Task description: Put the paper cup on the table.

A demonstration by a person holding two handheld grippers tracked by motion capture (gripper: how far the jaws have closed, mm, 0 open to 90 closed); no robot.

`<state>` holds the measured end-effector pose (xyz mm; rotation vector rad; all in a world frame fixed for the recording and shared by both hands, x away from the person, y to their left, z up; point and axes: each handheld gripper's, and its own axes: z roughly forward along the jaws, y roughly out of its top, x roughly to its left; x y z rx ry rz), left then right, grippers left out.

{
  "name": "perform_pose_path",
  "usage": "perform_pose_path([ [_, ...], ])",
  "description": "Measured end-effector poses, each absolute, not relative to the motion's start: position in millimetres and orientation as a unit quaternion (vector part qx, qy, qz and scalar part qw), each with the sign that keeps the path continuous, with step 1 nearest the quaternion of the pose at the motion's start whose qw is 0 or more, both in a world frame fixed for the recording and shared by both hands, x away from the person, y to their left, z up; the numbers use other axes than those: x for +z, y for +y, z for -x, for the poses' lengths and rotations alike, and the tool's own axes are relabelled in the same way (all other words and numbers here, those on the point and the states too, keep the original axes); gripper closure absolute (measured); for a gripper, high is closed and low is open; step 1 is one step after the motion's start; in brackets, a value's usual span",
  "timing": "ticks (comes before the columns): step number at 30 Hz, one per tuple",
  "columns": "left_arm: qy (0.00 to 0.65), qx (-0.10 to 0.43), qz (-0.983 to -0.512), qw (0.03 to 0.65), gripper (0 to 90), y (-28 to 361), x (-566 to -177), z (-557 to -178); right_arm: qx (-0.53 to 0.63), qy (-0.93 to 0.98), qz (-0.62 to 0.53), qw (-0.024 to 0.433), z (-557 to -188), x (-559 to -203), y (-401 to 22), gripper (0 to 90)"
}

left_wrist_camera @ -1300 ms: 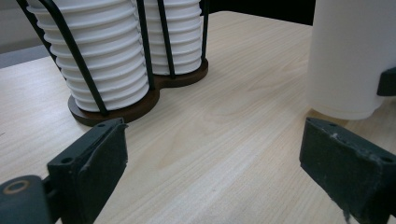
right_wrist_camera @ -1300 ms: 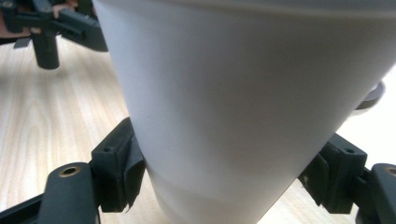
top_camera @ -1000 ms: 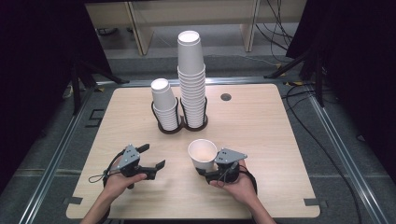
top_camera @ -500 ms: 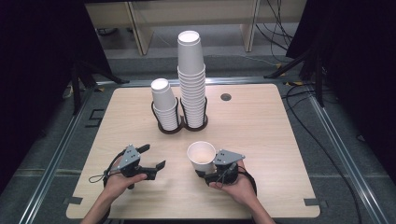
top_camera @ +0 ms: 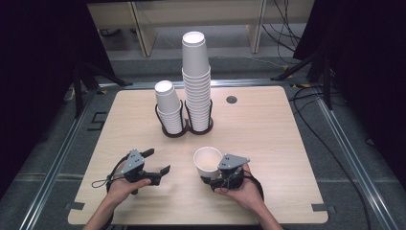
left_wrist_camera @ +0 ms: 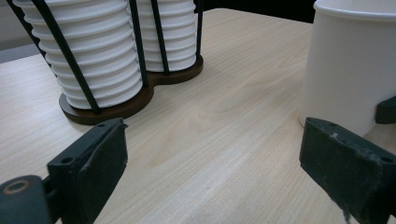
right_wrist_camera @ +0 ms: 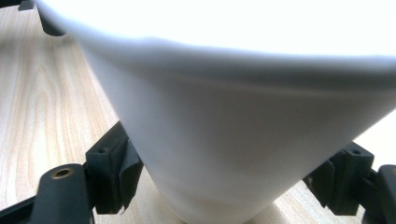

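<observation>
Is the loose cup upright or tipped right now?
Upright: the cup stands mouth up on the table, the right gripper clamped round its base.

The bench (top_camera: 277,139) is pale wood with a fine straight grain, and a small dark round spot (top_camera: 231,99) sits on its far part. The single cup (top_camera: 208,162) is plain white, inside and out. Both cup stacks, the tall stack (top_camera: 196,79) and the short stack (top_camera: 168,108), are white with ribbed rims. Their holder (top_camera: 184,128) has thin black wire uprights on a dark brown base. The left hand-held gripper (top_camera: 160,162) and the right hand-held gripper (top_camera: 210,176) are black, each topped by a grey plate. The floor (top_camera: 354,120) is grey
</observation>
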<state>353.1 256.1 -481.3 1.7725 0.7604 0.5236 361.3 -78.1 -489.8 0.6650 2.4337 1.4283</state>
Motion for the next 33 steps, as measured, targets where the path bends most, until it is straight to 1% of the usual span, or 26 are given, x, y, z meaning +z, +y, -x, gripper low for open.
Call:
perform_pose_path([
  [1, 0.32, 0.22, -0.746, 0.541, 7.5, 256, -481, -353, 0.489, 0.833, -0.228, 0.121, -361, -490, -78, 21.4],
  [2, 0.32, 0.221, -0.747, 0.539, 7.5, 256, -481, -353, 0.486, 0.836, -0.227, 0.12, -362, -490, -78, 18.8],
  [3, 0.32, 0.221, -0.747, 0.539, 7.5, 256, -481, -353, 0.486, 0.836, -0.227, 0.12, -362, -490, -78, 18.8],
  [4, 0.32, 0.22, -0.747, 0.539, 7.5, 256, -481, -353, 0.484, 0.836, -0.228, 0.118, -361, -490, -78, 15.9],
  [5, 0.32, 0.22, -0.747, 0.539, 7.5, 256, -482, -353, 0.482, 0.836, -0.233, 0.116, -361, -490, -78, 15.3],
  [9, 0.318, 0.219, -0.748, 0.54, 7.5, 256, -482, -353, 0.477, 0.838, -0.238, 0.117, -362, -489, -80, 15.4],
  [10, 0.318, 0.22, -0.747, 0.541, 7.5, 256, -482, -353, 0.477, 0.838, -0.241, 0.109, -361, -489, -80, 15.4],
  [12, 0.317, 0.22, -0.748, 0.54, 7.5, 256, -482, -353, 0.478, 0.838, -0.241, 0.107, -361, -488, -81, 15.4],
  [21, 0.319, 0.22, -0.749, 0.537, 7.5, 257, -482, -351, 0.47, 0.841, -0.243, 0.113, -355, -485, -91, 15.4],
  [25, 0.318, 0.221, -0.746, 0.542, 7.5, 258, -482, -352, 0.469, 0.842, -0.241, 0.11, -350, -484, -101, 15.4],
  [26, 0.317, 0.222, -0.745, 0.542, 7.5, 259, -482, -351, 0.467, 0.842, -0.244, 0.116, -348, -483, -104, 15.4],
  [29, 0.321, 0.224, -0.749, 0.535, 7.5, 260, -481, -350, 0.468, 0.839, -0.25, 0.119, -346, -483, -108, 15.3],
  [33, 0.321, 0.225, -0.745, 0.54, 7.3, 263, -482, -350, 0.469, 0.837, -0.256, 0.12, -343, -483, -118, 15.4],
])
